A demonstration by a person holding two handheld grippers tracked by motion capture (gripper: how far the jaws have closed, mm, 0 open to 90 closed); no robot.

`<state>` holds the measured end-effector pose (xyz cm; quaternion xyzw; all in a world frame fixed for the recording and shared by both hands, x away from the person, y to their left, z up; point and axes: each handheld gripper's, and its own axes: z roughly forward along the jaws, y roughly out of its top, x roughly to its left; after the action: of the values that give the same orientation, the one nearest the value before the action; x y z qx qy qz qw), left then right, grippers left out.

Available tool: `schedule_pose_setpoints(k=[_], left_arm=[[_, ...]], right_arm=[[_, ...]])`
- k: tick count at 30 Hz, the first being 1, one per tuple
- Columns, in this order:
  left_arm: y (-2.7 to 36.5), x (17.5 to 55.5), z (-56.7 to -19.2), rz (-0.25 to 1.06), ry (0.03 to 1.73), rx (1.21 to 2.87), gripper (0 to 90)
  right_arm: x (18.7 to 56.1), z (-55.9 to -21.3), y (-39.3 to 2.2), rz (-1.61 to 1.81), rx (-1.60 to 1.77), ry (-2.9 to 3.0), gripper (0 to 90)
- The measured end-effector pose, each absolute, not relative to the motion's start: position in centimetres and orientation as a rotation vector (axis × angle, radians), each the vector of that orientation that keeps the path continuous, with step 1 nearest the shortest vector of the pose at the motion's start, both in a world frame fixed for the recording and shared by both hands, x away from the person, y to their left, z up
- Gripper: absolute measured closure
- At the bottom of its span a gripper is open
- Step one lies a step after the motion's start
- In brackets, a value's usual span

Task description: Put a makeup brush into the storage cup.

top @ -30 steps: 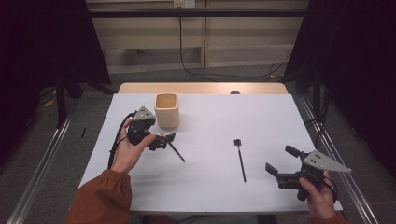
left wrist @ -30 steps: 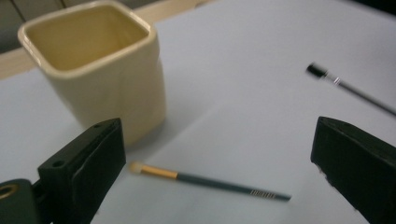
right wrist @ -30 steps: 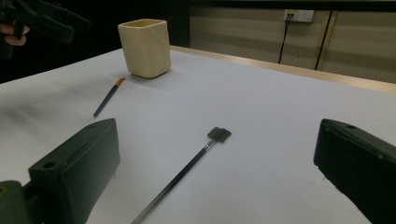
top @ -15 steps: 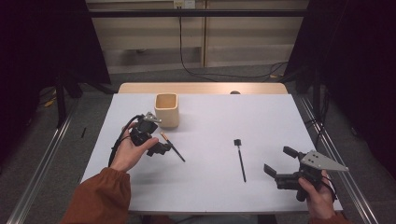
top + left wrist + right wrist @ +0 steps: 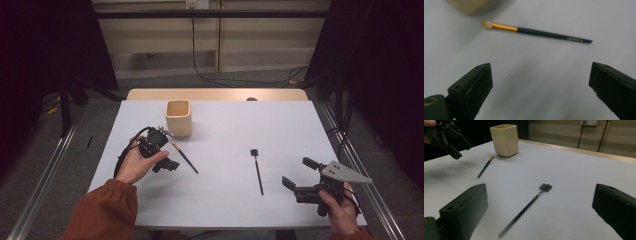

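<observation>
1. Nearest me, my right gripper point(image 5: 298, 182) sat at the table's point(image 5: 300, 125) near right corner, jaws spread wide and holding nothing.
2. Just ahead of it lay a thin black tool point(image 5: 526, 208) with a flat square head, apart from both grippers.
3. My left gripper point(image 5: 167, 159) hung over the left side, jaws wide and empty.
4. Right beside its jaws the small brush point(image 5: 536, 32) lay flat on the table, untouched, its pale tip towards the cup.
5. Farthest, the cream square cup point(image 5: 178, 117) stood upright near the back edge; I could not see anything inside it.
</observation>
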<state>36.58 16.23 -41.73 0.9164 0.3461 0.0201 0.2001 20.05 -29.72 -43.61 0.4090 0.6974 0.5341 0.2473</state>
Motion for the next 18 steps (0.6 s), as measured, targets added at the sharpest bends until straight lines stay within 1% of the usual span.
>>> schedule_pose_setpoints(k=[4,9,10,13,18], left_arm=[[16.3,36.7,-42.2,-0.018,0.971,2.605,5.5],[16.4,36.8,-42.0,-0.031,0.945,2.605,5.4],[16.4,36.7,-42.0,-0.038,0.940,2.611,6.6],[16.5,36.7,-41.6,-0.081,0.871,2.609,7.6],[16.3,37.0,-41.0,-0.068,0.738,2.635,7.4]], right_arm=[[20.0,-43.6,-29.7,1.456,1.112,1.902,0.0],[20.0,-43.6,-29.7,1.457,1.112,1.902,0.0],[20.0,-43.6,-29.7,1.455,1.113,1.901,0.0],[20.0,-43.6,-29.8,1.454,1.115,1.899,0.0],[20.0,-43.6,-29.7,1.457,1.112,1.904,0.0]])
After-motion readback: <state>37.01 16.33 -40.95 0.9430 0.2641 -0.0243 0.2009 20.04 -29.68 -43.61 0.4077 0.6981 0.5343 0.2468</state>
